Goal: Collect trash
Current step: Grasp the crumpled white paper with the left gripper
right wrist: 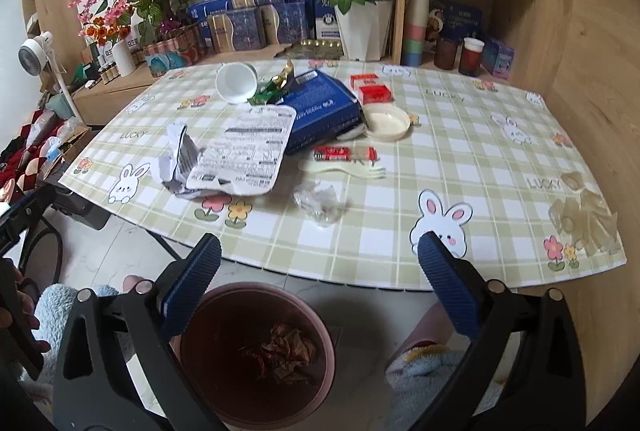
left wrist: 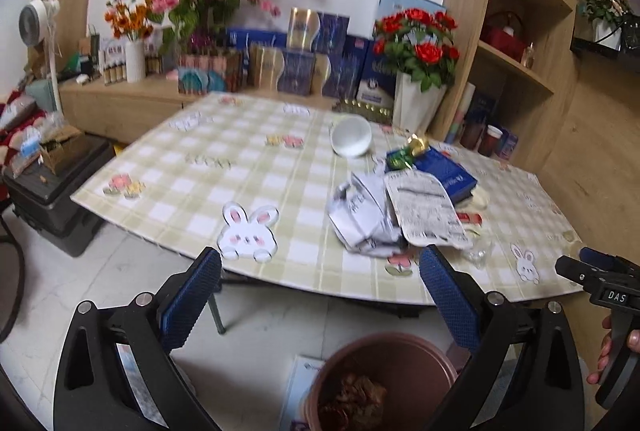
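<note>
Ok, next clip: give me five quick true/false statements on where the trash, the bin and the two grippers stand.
1. Both the left gripper and the right gripper are open with nothing between their fingers. True.
2. The brown bin is empty. False: crumpled wrappers lie at its bottom.
3. The white cup stands upright on the table. False: it lies tipped on its side.
4. The blue box lies partly under the printed white lid. True.
5. The plastic fork is already in the bin. False: it lies on the table, beside the red-and-white sachet.
</note>
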`<state>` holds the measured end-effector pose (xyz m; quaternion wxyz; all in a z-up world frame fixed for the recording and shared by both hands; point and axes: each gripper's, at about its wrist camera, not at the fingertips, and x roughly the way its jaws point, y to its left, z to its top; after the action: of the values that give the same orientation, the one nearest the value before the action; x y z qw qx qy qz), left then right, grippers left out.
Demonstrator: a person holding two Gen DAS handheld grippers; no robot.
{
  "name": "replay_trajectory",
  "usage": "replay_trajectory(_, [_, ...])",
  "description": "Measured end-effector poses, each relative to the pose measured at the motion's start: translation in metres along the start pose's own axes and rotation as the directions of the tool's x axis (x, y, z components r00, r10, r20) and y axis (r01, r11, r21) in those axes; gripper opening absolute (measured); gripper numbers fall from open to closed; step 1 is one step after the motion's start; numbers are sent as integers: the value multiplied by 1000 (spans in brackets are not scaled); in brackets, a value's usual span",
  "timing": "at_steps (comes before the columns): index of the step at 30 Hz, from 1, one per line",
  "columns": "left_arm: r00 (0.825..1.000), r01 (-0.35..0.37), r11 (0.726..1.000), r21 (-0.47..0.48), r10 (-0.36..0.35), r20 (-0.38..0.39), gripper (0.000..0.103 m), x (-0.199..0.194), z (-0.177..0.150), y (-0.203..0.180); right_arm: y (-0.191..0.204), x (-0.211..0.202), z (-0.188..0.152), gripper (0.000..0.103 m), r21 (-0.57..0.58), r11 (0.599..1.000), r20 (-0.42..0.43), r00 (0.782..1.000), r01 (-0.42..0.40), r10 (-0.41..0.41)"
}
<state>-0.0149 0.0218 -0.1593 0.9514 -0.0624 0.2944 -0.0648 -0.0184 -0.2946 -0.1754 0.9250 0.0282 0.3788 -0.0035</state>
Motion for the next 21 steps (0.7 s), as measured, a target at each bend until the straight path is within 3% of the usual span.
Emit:
replay_trajectory(3, [1000,3,1000,1,-3,20,97,-2,7,3,6,0,4,97,-44,999,14,1000,17,-17])
replay_trajectory(8, [998,60,998,0,-60,15,97,-1,12,6,12,0,10,97,-82,996,19,999,-28,29])
replay_trajectory(13, [1000,9,999,41,-8,-20,97,8,16,5,23,5,13,97,-152,988,10,1000,-16,18])
replay_trajectory(16, [999,17,999,34,-15,-43,97,14,18,7,30,10,16,97,-196,981,-4,1000,-3,2])
replay_trajectory(21, [997,-23,999,23,25,-70,97,23,26,9,24,16,22,97,-129,991,-18,999,-29,27])
